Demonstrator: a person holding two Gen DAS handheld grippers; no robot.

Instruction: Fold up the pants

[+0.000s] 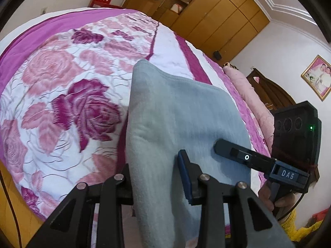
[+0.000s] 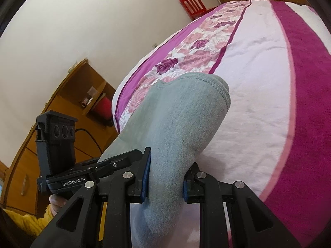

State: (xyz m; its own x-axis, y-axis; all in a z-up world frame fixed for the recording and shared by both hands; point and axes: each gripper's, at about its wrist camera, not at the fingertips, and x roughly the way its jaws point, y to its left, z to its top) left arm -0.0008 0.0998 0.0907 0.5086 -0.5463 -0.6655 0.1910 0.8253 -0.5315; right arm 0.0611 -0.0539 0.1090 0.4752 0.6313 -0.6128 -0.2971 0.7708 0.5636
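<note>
Bed [image 1: 186,47] under rose-print quilt [image 1: 68,95]; pink pillow [image 1: 248,91] at far edge; grey-blue pants [image 1: 175,111] partly raised.

The grey pants [image 1: 182,111] run off the bottom edge in both wrist views, so their lower part can't be seen. In the left wrist view the cloth covers the left finger of the left gripper [image 1: 157,177]; only the blue pad on the right shows. The right gripper [image 1: 244,157] reaches in from the right there, its far finger hidden behind the cloth, and the hand [image 1: 275,198] under it is mostly covered and cut by the frame. In the right wrist view the pants hide most of the right-hand pad of that gripper [image 2: 165,177]. The framed picture [image 1: 317,77] on the wall is too small to make out. The shelves [image 2: 89,97] hold small things too blurred to name.
</note>
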